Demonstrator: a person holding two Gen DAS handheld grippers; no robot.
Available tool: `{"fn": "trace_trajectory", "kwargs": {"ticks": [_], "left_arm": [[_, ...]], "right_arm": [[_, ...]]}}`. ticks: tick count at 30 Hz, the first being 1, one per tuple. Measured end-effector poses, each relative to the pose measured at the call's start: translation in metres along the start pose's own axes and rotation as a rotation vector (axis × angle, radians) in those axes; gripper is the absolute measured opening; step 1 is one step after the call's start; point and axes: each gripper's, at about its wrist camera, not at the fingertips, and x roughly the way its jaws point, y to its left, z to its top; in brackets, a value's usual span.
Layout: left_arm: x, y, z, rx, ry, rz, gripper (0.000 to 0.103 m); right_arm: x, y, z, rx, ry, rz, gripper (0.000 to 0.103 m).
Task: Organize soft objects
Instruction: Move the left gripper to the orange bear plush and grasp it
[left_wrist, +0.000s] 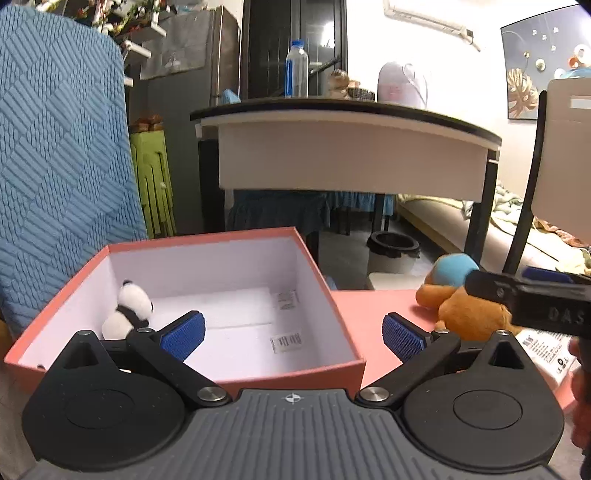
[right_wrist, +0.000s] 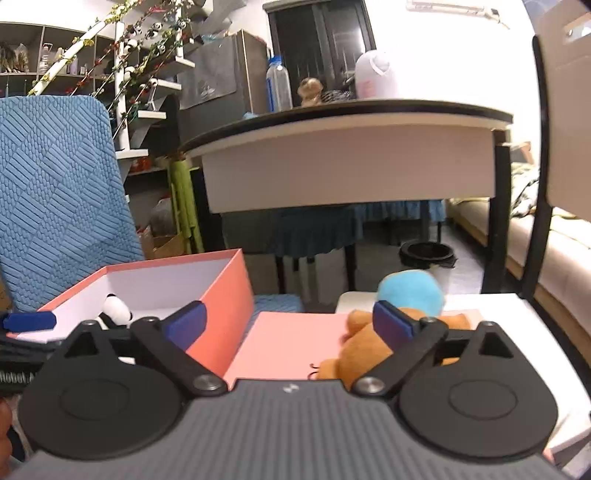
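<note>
A pink box (left_wrist: 343, 321) with a white inside stands open; a small panda plush (left_wrist: 127, 308) lies in its near left corner. My left gripper (left_wrist: 293, 336) hangs open over the box's front right edge, nothing between its blue pads. An orange and blue plush (left_wrist: 465, 310) lies on the pink lid (left_wrist: 373, 306) to the right. In the right wrist view my right gripper (right_wrist: 290, 325) is open and empty, its right finger (right_wrist: 391, 325) in front of the orange plush (right_wrist: 364, 350). The box (right_wrist: 218, 314) and the panda (right_wrist: 116, 312) sit at left.
A blue textured chair back (left_wrist: 59, 155) rises at left. Behind stands a dark-topped table (left_wrist: 347, 147) with a water bottle (left_wrist: 297, 68). A black bin (left_wrist: 393, 249) sits on the floor. A black-framed chair (right_wrist: 554, 166) is at right.
</note>
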Motion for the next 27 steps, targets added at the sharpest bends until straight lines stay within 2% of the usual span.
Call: {"fn": "trace_trajectory", "kwargs": {"ticks": [3,6,11,17,22,24,27], "left_arm": [[0.001,-0.001,0.004,-0.012,-0.017,0.0,0.103],[0.003,-0.002,0.008,-0.012,-0.022,-0.015,0.103],[0.018,-0.001,0.02,-0.033,0.032,-0.016,0.103],[0.023,-0.006,0.019,0.046,-0.024,-0.019,0.103],[0.015,-0.005,0.016,0.002,-0.068,-0.05,0.103],[0.014,-0.008,0.017,0.022,-0.066,-0.063,0.103],[0.015,-0.011,0.018,0.061,-0.022,-0.098,0.103]], "right_arm": [[-0.009,-0.001,-0.003,-0.009,-0.012,-0.013,0.103],[-0.014,-0.001,-0.005,-0.008,-0.016,-0.015,0.103],[-0.02,0.001,-0.01,-0.032,-0.026,-0.032,0.103],[-0.019,-0.003,-0.012,-0.048,-0.033,-0.07,0.103],[-0.017,-0.009,-0.012,-0.025,-0.04,-0.097,0.103],[-0.016,-0.012,-0.012,-0.014,-0.049,-0.115,0.103],[-0.016,-0.015,-0.011,-0.008,-0.058,-0.135,0.103]]}}
